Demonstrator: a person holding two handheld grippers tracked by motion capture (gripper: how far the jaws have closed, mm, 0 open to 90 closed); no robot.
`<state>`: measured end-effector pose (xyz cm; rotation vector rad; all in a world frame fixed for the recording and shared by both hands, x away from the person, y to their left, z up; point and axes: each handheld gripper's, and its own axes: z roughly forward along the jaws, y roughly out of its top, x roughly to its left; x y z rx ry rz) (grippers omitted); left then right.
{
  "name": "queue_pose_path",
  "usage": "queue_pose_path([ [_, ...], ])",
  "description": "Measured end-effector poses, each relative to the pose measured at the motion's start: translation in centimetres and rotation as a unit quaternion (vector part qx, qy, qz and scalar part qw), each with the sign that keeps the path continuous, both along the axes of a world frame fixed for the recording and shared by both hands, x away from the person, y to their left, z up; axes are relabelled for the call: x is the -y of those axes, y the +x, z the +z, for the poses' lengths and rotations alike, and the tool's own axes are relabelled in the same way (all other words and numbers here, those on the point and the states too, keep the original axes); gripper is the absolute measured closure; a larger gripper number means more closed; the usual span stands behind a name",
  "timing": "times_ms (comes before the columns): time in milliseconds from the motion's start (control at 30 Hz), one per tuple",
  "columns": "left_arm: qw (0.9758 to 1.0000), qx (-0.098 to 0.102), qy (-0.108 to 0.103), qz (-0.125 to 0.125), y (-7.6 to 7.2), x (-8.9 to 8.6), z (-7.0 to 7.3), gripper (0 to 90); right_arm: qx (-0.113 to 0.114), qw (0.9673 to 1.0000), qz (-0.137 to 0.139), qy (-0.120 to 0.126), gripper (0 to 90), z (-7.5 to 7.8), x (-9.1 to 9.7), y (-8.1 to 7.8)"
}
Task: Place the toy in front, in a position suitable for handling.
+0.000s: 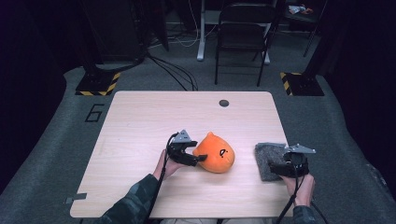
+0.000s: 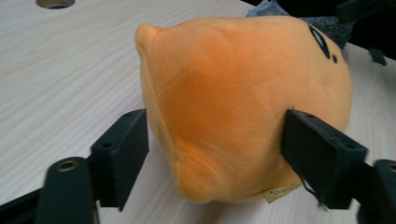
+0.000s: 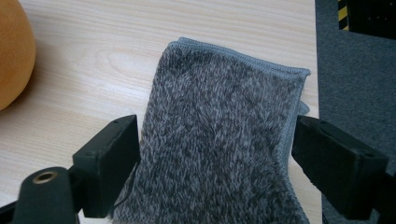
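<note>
We are bracketing the orange plush toy (image 1: 215,153) at the frame's centre with our left hand-held gripper (image 1: 200,157), jaws touching its sides. Rightward, our right hand-held gripper (image 1: 279,167) is straddling the grey cloth (image 1: 266,156) on the tabletop (image 1: 140,121), jaws open, not pinching.

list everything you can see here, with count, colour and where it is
plush toy: 1, orange with black face marks, table centre, between the left tongs' jaws
cloth: 1, grey, fuzzy, folded, right side of the table near its edge
table: 1, light wood, with a round hole near the far edge
folding chair: 1, dark, on the floor beyond the table
hazard-striped bases: 2, black and yellow, floor at far left and far right
cables: several, dark and white, on the grey floor
left tongs: 1, black, against the toy's side
right tongs: 1, black, jaws either side of the cloth
</note>
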<state>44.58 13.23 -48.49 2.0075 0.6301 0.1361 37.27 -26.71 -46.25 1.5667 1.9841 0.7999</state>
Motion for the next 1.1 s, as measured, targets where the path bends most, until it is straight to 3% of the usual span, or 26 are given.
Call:
queue_pose_path([
  [267,0.9999,-0.007,0.015,-0.005,-0.4,0.6,-0.4,46.0,-0.011,0.9999,-0.012,-0.003,14.2,-1.2,0.0,0.9],
  [533,0.9995,0.017,0.026,0.009,-1.0,0.9,-0.5,65.4,-0.027,0.9995,-0.017,-0.002,14.4,-1.8,-0.1,1.4],
  [767,0.9995,0.023,0.009,0.021,-1.3,1.2,-0.3,69.0,-0.028,0.9993,-0.023,-0.001,14.5,-2.2,0.4,1.6],
  [933,0.9986,0.027,-0.018,0.041,-1.8,1.8,0.2,70.8,-0.037,0.9989,-0.028,-0.001,14.6,-2.5,0.4,1.7],
  [1100,0.9966,0.045,-0.029,0.062,-2.4,2.5,0.9,71.8,-0.033,0.9991,-0.025,-0.002,14.7,-2.4,0.4,1.7],
])
